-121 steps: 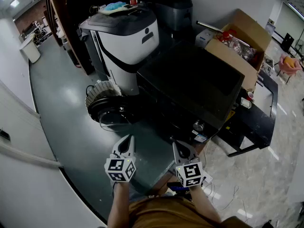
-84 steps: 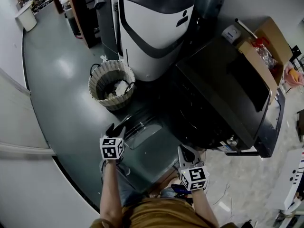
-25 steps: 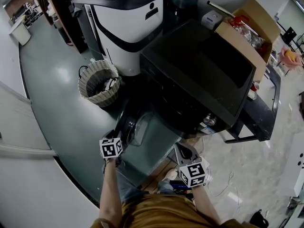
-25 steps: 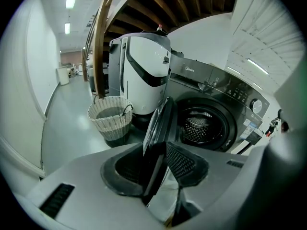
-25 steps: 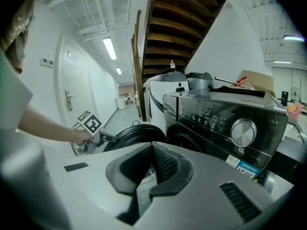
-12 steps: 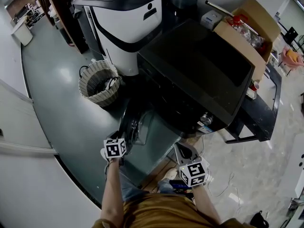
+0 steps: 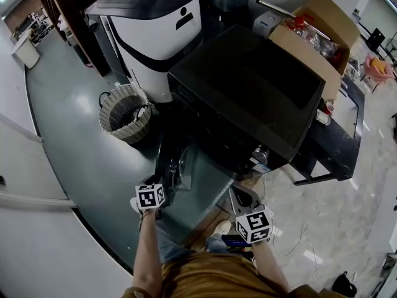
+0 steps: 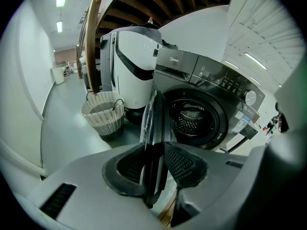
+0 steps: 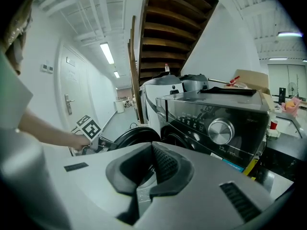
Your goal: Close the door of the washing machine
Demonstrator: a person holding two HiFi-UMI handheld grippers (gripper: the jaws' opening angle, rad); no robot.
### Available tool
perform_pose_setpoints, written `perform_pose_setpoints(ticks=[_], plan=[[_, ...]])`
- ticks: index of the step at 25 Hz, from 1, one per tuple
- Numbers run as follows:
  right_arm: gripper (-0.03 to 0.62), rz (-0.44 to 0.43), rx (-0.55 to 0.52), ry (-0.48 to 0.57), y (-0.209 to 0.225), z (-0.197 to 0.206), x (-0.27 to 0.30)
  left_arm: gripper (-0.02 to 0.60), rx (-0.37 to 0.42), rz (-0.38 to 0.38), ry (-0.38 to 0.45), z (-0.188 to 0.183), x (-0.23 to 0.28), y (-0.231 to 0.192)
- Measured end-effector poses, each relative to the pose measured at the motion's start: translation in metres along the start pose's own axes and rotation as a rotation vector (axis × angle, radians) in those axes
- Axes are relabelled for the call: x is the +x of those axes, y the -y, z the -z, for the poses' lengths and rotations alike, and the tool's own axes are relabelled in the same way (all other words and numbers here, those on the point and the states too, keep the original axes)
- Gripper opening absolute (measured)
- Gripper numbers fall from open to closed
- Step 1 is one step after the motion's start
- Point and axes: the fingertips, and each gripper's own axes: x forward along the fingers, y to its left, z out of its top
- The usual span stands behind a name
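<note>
The dark washing machine point(image 7: 248, 98) stands with its round door point(image 7: 170, 160) swung partly out from the front. In the left gripper view the door point(image 8: 152, 114) shows edge-on, with the open drum point(image 8: 192, 119) behind it. My left gripper point(image 7: 159, 181) has the door's rim between its pads point(image 8: 180, 159). Its jaws have just been closing, and they now press on the rim. My right gripper point(image 7: 240, 196) hangs shut and empty in front of the machine's lower right corner, apart from the door. From the right gripper point(image 9: 152, 150) view I see the control knob point(image 9: 220, 131).
A wicker basket point(image 7: 124, 112) sits on the floor left of the door. Behind it stands a white and black appliance point(image 7: 155, 30). A cardboard box point(image 7: 310, 36) of items lies behind the machine, and a dark bench point(image 7: 335, 135) is on its right. A wall runs along the left.
The door has swung further round toward the machine's front, and my left gripper has moved to the right with it. The right gripper has shifted a little.
</note>
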Motion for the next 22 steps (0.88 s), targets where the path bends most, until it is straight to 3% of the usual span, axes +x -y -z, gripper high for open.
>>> perform_pose_setpoints(ticks=[22], plan=[[0.011,0.036,0.033,0.028,0.03,0.002,-0.017,0.141,0.023,0.044,-0.049,0.005,0.007,0.049]])
